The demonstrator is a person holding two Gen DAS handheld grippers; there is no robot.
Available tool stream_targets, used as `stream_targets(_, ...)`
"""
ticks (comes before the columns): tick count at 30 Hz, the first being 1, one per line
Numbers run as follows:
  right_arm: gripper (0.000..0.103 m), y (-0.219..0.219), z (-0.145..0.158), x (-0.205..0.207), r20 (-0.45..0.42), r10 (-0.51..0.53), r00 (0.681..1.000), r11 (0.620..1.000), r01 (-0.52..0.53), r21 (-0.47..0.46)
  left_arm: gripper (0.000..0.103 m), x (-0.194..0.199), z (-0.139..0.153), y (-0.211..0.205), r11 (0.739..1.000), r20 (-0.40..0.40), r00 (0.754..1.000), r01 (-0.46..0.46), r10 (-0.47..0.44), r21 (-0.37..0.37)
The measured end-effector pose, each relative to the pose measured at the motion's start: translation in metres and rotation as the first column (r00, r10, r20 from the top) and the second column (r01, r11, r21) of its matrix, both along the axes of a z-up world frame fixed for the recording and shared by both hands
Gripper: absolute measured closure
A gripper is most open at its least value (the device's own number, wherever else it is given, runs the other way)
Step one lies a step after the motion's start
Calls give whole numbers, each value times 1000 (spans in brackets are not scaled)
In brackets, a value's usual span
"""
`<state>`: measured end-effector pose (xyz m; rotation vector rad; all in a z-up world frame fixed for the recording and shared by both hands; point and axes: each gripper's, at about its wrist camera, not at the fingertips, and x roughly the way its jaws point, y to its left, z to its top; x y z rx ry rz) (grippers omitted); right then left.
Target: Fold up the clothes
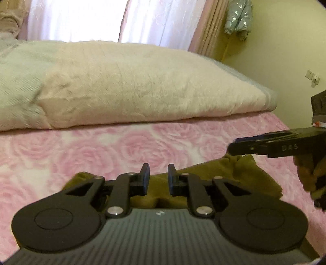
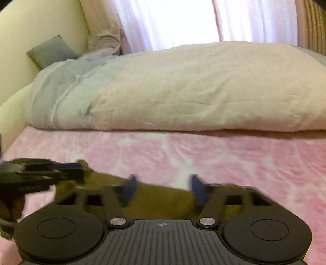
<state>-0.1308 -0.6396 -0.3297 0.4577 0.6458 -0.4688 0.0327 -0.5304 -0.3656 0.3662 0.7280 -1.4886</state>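
Observation:
An olive-brown garment (image 1: 214,175) lies crumpled on the pink rose-patterned bed cover (image 1: 101,150). My left gripper (image 1: 159,179) hovers just above its near edge with the fingers a small gap apart, nothing between them. My right gripper (image 2: 163,189) is wide open over the same garment (image 2: 163,201), empty, and blurred. Each gripper shows in the other's view: the right one from the side (image 1: 234,145) above the cloth's right part, the left one (image 2: 81,173) at the cloth's left end.
A thick cream duvet (image 1: 142,85) lies folded across the bed behind the garment, with a grey-blue part (image 2: 61,85) and a grey pillow (image 2: 51,51) at the headboard. Curtains (image 1: 91,18) and a wall stand behind. The bed cover (image 2: 244,159) stretches to the right.

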Motion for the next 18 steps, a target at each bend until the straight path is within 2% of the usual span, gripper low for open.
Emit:
stream_targets(3,69,13,-21,11,-49,18,999,1000,-18,6,90,-13,-14,-3,999,58,998,27,-29,36)
stream_targets(6,69,37,-53,0,-148,74,986,993,-87,-82,89,-31,-31,22,999,163,986,38,-42,27)
stream_targets(9,69,52,-55,-4,-209,116,971,972,-155,-177,88,-41,-34,33,999,239,970,43,-47,24)
stream_targets(11,69,49,-45,0,-213,105,971,972,-146,-184,88,-37,-18,28,1000,219,976,19,-17,-5)
stream_targets(14,69,33,-29,-1,-143,29,989,974,-60,-217,88,-15,5,17,994,157,984,-70,83,-84)
stream_targets(16,69,20,-31,1,-137,-12,990,973,-20,-229,88,1,3,5,989,164,976,-130,141,-76)
stream_targets(18,69,7,-40,3,-158,-47,986,972,8,-236,88,16,-10,-4,983,193,964,-180,182,-31)
